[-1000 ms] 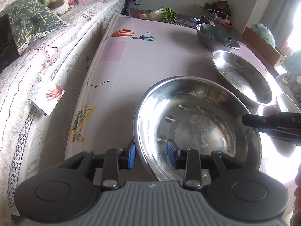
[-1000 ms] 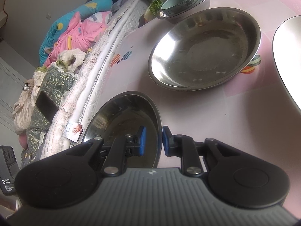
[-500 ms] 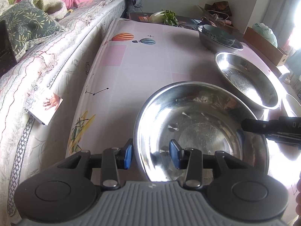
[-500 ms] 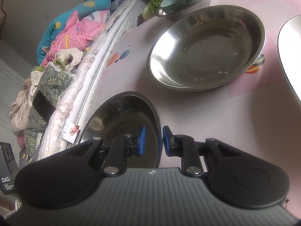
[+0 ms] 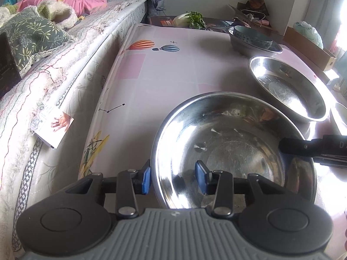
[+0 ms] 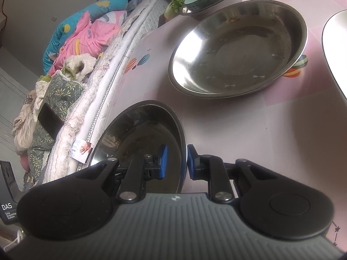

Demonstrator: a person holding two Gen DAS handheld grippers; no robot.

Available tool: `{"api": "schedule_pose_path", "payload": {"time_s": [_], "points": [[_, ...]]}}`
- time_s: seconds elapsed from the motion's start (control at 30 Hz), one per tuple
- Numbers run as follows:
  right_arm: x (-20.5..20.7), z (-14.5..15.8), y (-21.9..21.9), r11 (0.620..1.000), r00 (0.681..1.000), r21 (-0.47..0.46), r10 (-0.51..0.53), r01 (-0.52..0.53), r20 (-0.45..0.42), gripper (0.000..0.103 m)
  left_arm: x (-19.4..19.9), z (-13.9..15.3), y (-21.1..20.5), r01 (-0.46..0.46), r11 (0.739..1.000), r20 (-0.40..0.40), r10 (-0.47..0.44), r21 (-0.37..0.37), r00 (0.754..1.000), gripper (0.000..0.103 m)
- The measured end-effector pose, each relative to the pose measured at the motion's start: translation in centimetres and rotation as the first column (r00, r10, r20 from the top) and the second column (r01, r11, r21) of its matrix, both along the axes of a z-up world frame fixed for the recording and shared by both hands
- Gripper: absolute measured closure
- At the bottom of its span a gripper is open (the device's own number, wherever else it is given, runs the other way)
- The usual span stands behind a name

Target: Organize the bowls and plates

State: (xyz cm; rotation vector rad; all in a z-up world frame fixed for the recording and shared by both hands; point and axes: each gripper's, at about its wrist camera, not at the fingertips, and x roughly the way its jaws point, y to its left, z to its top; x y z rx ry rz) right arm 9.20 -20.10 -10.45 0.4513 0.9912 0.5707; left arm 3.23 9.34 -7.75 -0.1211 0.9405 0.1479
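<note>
The right gripper (image 6: 176,162) pinches the near steel bowl's (image 5: 234,149) rim. The left gripper (image 5: 172,176) is open around its other side. Another steel bowl (image 6: 238,47) sits just behind. A bed (image 5: 71,65) runs along the table (image 5: 164,73).

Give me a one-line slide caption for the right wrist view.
Right claw pinches the near steel bowl's rim; a second steel bowl sits beyond.

A shiny steel bowl (image 5: 234,147) sits upright nearest; a second steel bowl (image 5: 288,88) sits beyond; a patterned bowl (image 5: 251,36) is nested farther back.
</note>
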Motion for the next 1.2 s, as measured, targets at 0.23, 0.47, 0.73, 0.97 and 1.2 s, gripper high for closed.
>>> {"api": "schedule_pose_path", "payload": {"time_s": [0.23, 0.47, 0.73, 0.97, 1.2], "points": [[-0.2, 0.03, 0.19, 1.0, 1.0, -0.007, -0.002, 0.002, 0.008, 0.085, -0.02, 0.01, -0.06, -0.005, 1.0, -0.008, 0.005, -0.001, 1.0, 0.061], [-0.2, 0.08, 0.19, 1.0, 1.0, -0.007, -0.004, 0.004, 0.008, 0.084, 0.05, 0.07, -0.33, -0.014, 1.0, -0.012, 0.014, 0.004, 1.0, 0.058], [-0.12, 0.08, -0.06, 1.0, 1.0, -0.006, -0.007, 0.007, 0.009, 0.084, -0.12, 0.19, -0.59, -0.015, 1.0, -0.01, 0.016, 0.009, 1.0, 0.058], [-0.24, 0.36, -0.2, 1.0, 1.0, -0.015, -0.005, 0.005, 0.024, 0.084, -0.2, 0.32, -0.66, -0.014, 1.0, -0.008, 0.014, 0.003, 1.0, 0.058], [-0.4, 0.63, -0.57, 1.0, 0.999, -0.015, -0.004, 0.005, 0.033, 0.084, -0.46, 0.6, -0.84, -0.013, 1.0, -0.001, 0.013, 0.006, 1.0, 0.058]]}}
